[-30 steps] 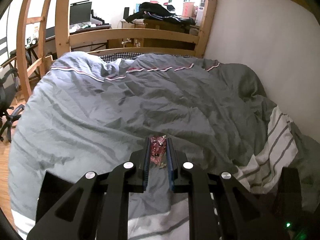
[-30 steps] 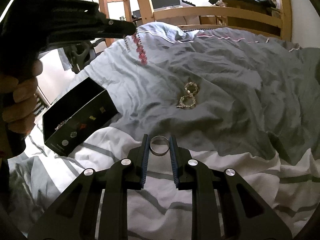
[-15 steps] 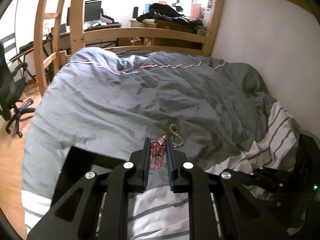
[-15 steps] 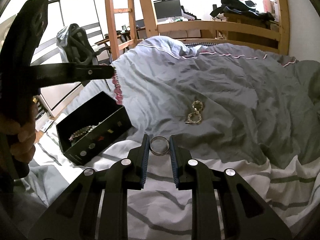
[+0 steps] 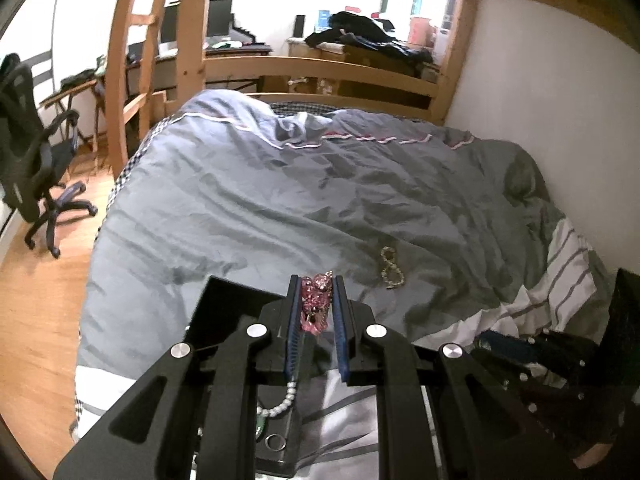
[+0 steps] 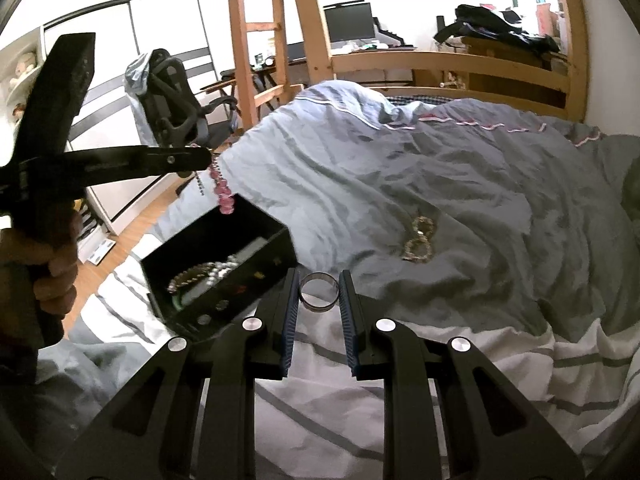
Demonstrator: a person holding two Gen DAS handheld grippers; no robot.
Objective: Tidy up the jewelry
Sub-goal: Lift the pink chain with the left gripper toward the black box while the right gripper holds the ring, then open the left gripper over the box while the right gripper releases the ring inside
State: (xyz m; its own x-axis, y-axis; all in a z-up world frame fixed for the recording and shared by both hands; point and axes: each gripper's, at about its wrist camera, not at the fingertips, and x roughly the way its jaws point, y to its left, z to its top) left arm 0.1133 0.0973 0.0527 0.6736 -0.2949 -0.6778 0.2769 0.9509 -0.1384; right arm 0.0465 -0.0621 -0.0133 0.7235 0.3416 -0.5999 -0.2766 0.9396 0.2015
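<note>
Grey bedding (image 5: 248, 200) with a white striped section near the front covers a bed set inside a pale wooden frame (image 5: 320, 70), with a desk, monitors and a black office chair (image 5: 32, 160) beyond on the wooden floor. On the duvet lies a gold-coloured chain bracelet (image 6: 418, 238), coiled in a figure of eight, well apart from everything else. Near the bed's left edge sits an open black jewellery box (image 6: 224, 276); inside it are a pale beaded strand and some small pieces, and in the left wrist view a plain ring (image 5: 276, 442) lies on its floor. The left hand-held gripper (image 5: 317, 304) is clamped on a pink beaded bracelet (image 5: 316, 304), its pads pressing the beads from both sides; seen from the right wrist view, the beads (image 6: 222, 190) dangle from its tip just above the far rim of the box. A person's hand (image 6: 56, 264) grips that tool's handle at the left. The right hand-held gripper (image 6: 319, 292) is clamped on a silver ring (image 6: 319, 292), held upright between the pads above the striped sheet, just beside the box's near right corner.
</note>
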